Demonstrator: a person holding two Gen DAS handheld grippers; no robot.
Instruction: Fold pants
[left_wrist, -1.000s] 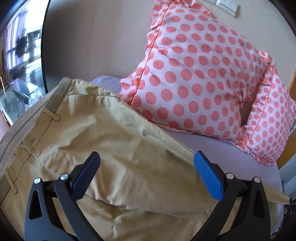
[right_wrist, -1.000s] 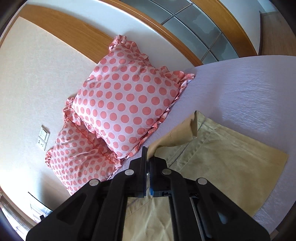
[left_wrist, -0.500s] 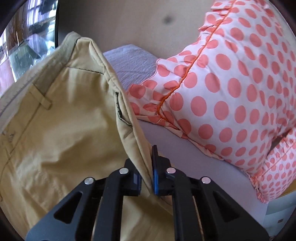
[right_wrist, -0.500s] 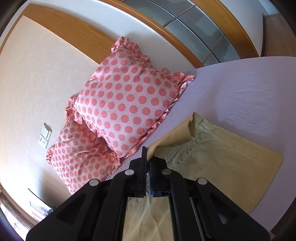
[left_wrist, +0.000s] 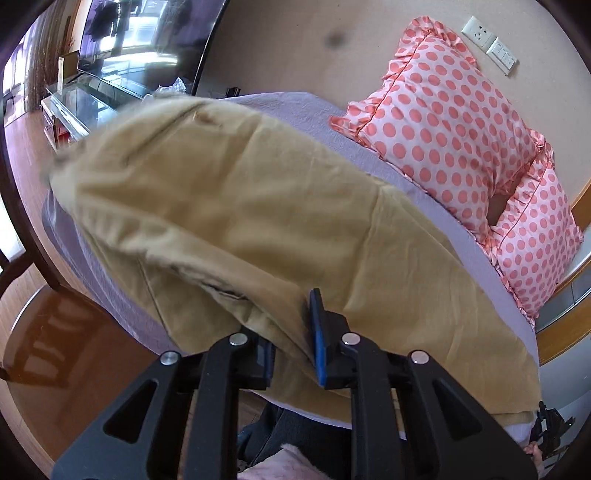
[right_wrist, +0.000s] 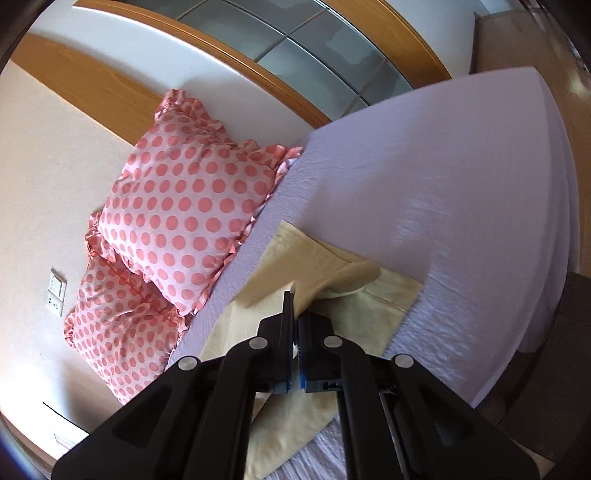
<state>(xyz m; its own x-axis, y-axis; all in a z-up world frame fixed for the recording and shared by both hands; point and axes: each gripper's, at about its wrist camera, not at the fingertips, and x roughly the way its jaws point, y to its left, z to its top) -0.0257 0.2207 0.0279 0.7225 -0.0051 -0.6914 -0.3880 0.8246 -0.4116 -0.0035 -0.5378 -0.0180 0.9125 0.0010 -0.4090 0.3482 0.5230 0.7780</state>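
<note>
Tan pants lie along the lilac bed. My left gripper is shut on a bunched fold of the pants at their near edge, holding the waist end lifted and folded over; that part looks blurred. In the right wrist view the leg ends of the pants lie flat on the bed. My right gripper is shut on the upper leg's hem, which curls up off the lower layer.
Two pink polka-dot pillows lean on the wall at the head of the bed, also in the right wrist view. A glass cabinet and brown floor lie beyond the bed's left edge. A wooden headboard is behind.
My left gripper closed on the pants' edge, then pulled it up and back toward me, folding the waist end over. My right gripper, still shut on the hem, lifted and drew back.
</note>
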